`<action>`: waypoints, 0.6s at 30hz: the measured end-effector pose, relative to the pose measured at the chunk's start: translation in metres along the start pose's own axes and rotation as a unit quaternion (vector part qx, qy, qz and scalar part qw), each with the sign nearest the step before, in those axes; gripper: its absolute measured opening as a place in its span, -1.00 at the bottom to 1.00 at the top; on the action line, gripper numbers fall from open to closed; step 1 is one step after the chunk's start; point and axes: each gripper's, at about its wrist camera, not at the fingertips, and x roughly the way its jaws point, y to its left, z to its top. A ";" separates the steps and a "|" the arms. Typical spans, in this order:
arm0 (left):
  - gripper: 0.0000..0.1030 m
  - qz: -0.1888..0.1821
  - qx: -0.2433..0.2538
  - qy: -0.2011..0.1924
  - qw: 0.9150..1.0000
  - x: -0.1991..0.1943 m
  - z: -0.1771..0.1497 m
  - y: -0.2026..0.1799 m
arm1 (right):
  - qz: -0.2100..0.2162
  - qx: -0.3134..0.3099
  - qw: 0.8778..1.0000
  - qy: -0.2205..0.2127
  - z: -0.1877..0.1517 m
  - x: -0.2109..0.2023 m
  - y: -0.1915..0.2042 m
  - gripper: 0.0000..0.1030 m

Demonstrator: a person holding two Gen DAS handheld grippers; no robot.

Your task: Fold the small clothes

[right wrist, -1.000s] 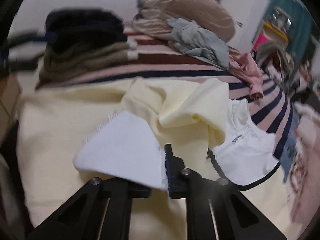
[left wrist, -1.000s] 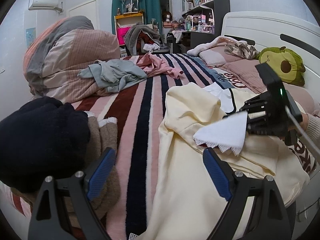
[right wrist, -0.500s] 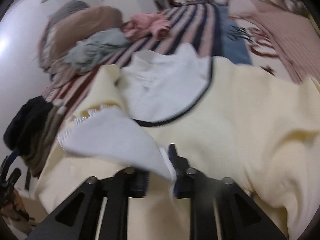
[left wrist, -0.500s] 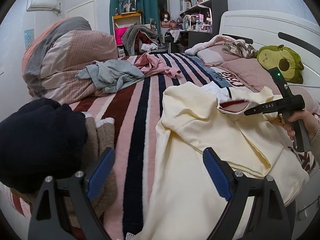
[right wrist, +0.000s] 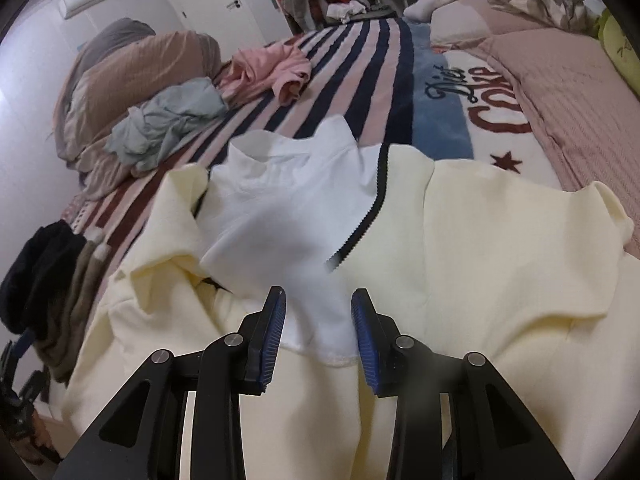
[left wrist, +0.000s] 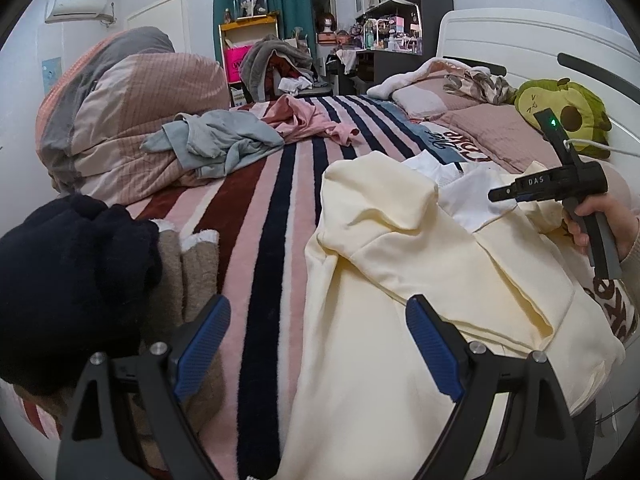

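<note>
A cream garment (left wrist: 420,280) lies spread on the striped bed, also in the right wrist view (right wrist: 500,248). Its white collar (right wrist: 288,208) with a black trim lies folded over the top and shows in the left wrist view (left wrist: 468,200). My right gripper (right wrist: 318,320) is open just above the collar's near edge, the white cloth lying between the blue pads (right wrist: 364,328). It appears from the side in the left wrist view (left wrist: 496,196). My left gripper (left wrist: 316,348) is open and empty above the garment's lower left edge.
A stack of folded dark and brown clothes (left wrist: 80,280) sits at the near left. Grey (left wrist: 216,144) and pink (left wrist: 308,120) garments lie crumpled further up the bed beside a rolled quilt (left wrist: 120,120). Pillows and an avocado plush (left wrist: 568,116) are at the right.
My right gripper carried the white collar flap over to the neck side, laid it down and opened. The left gripper stayed where it was.
</note>
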 end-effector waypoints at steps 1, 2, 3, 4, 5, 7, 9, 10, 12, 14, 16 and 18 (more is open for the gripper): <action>0.69 -0.001 0.000 0.001 1.000 0.002 0.001 -0.001 | -0.003 0.002 1.000 0.005 -0.001 0.002 -0.002 -0.41; 0.69 -0.003 -0.001 0.002 1.000 0.004 0.002 -0.001 | -0.009 0.005 1.000 0.012 -0.003 0.006 -0.006 -0.41; 0.69 -0.006 -0.002 0.003 1.000 0.007 0.003 -0.001 | -0.012 0.006 1.000 0.015 -0.004 0.007 -0.008 -0.41; 0.69 -0.008 -0.003 0.003 1.000 0.008 0.003 -0.002 | -0.011 0.004 1.000 0.016 -0.006 0.008 -0.009 -0.41; 0.69 -0.011 -0.003 0.004 1.000 0.011 0.004 -0.003 | -0.008 0.001 1.000 0.015 -0.009 0.006 -0.011 -0.40; 0.69 -0.012 -0.002 0.006 1.000 0.015 0.006 -0.004 | 0.006 -0.001 1.000 0.014 -0.015 0.001 -0.011 -0.32; 0.69 -0.015 -0.001 0.006 1.000 0.017 0.007 -0.006 | 0.028 0.001 0.999 0.025 -0.020 -0.001 -0.011 -0.26; 0.69 -0.017 -0.001 0.006 1.000 0.018 0.007 -0.007 | 0.036 0.002 0.999 0.039 -0.026 0.000 -0.010 -0.26; 0.69 -0.022 0.000 0.005 1.000 0.017 0.007 -0.009 | 0.056 0.001 0.997 0.053 -0.039 0.000 -0.007 -0.26; 0.69 -0.026 0.003 0.004 1.000 0.016 0.008 -0.011 | 0.074 0.007 0.995 0.064 -0.053 -0.001 -0.003 -0.26; 0.69 -0.027 0.008 0.001 1.000 0.013 0.010 -0.015 | 0.070 0.009 0.996 0.053 -0.063 -0.012 -0.001 -0.26; 0.69 -0.033 0.011 -0.004 0.999 0.008 0.012 -0.019 | 0.040 0.007 0.999 0.012 -0.072 -0.042 -0.005 -0.26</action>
